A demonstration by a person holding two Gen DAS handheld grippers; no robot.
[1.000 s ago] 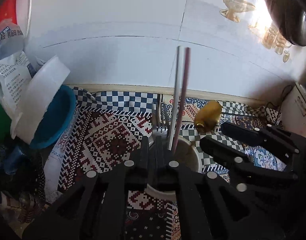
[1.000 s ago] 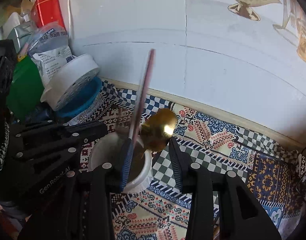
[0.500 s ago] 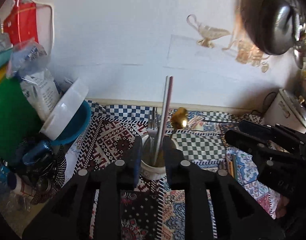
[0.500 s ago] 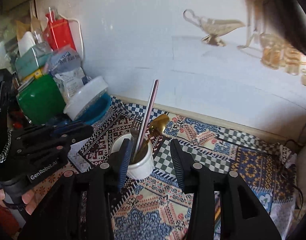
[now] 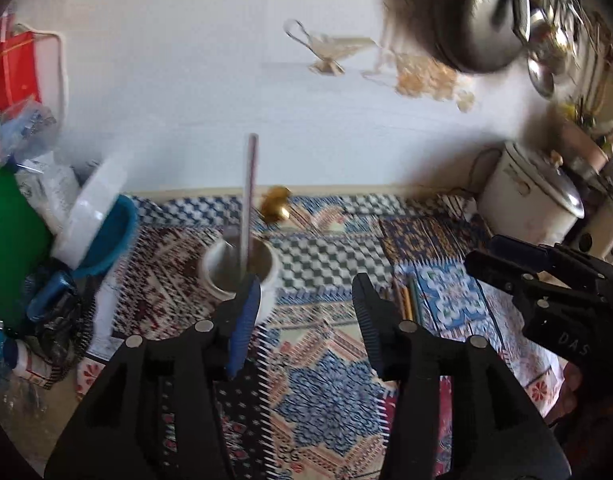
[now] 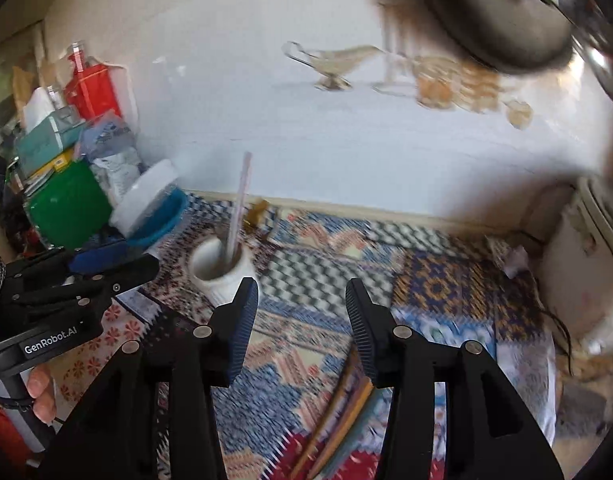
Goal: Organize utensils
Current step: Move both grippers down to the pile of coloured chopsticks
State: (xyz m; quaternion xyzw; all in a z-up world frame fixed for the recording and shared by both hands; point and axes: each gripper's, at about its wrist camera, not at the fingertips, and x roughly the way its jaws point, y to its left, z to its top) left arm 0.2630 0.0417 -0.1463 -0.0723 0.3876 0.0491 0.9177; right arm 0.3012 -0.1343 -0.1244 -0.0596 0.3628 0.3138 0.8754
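Note:
A white cup (image 5: 239,274) stands on the patterned cloth and holds upright chopsticks (image 5: 250,184), a gold spoon (image 5: 275,206) and a fork. It also shows in the right wrist view (image 6: 222,268), blurred. My left gripper (image 5: 306,300) is open and empty, just right of the cup and nearer than it. My right gripper (image 6: 302,300) is open and empty, also back from the cup. Several loose chopsticks (image 5: 406,300) lie on the cloth to the right; in the right wrist view they (image 6: 338,412) lie under my open jaws.
A blue bowl with a white lid (image 5: 102,232), a green tub (image 5: 10,240) and packets crowd the left. A white rice cooker (image 5: 534,204) stands at the right. A pot (image 5: 478,20) hangs above. The wall is close behind.
Both grippers have pulled back and up from the cup and shifted right. The left jaws, narrow around the cup before, are now wide open. The utensils stay in the cup.

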